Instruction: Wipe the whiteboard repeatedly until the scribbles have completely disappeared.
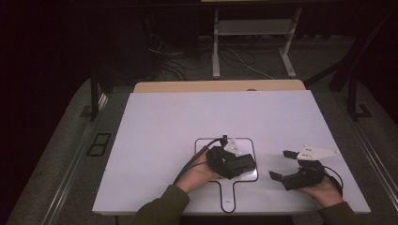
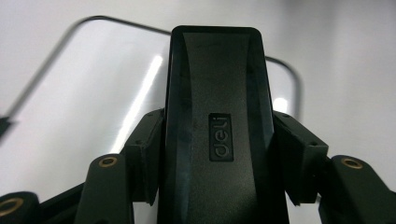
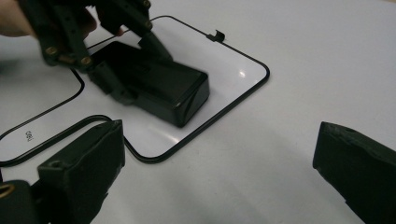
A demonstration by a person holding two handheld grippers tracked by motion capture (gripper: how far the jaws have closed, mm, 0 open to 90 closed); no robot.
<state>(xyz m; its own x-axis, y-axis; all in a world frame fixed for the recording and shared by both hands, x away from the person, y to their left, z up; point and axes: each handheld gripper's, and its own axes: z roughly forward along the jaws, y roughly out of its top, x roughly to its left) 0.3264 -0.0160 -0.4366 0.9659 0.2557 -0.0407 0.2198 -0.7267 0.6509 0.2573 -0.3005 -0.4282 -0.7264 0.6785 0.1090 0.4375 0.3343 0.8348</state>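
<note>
A black rectangular block marked "deli" [image 2: 219,116] lies on a small white board [image 1: 201,142] with a thin black rim and a short handle. My left gripper [image 1: 237,165] is shut on this black block [image 1: 244,163], one pad pressing each long side. In the right gripper view the block [image 3: 159,86] rests flat on the small board [image 3: 229,70], with the left gripper [image 3: 135,67] clamped around it. My right gripper [image 1: 280,165] hovers to the right of the small board, jaws wide open with nothing between them. Its own jaws frame bare table [image 3: 219,172].
The small board lies on a large white tabletop [image 1: 211,112], whose near edge runs just in front of the person's sleeves. A tan strip [image 1: 216,86] borders the far edge. Beyond it stand white desk legs [image 1: 216,47] and cables on a dark floor.
</note>
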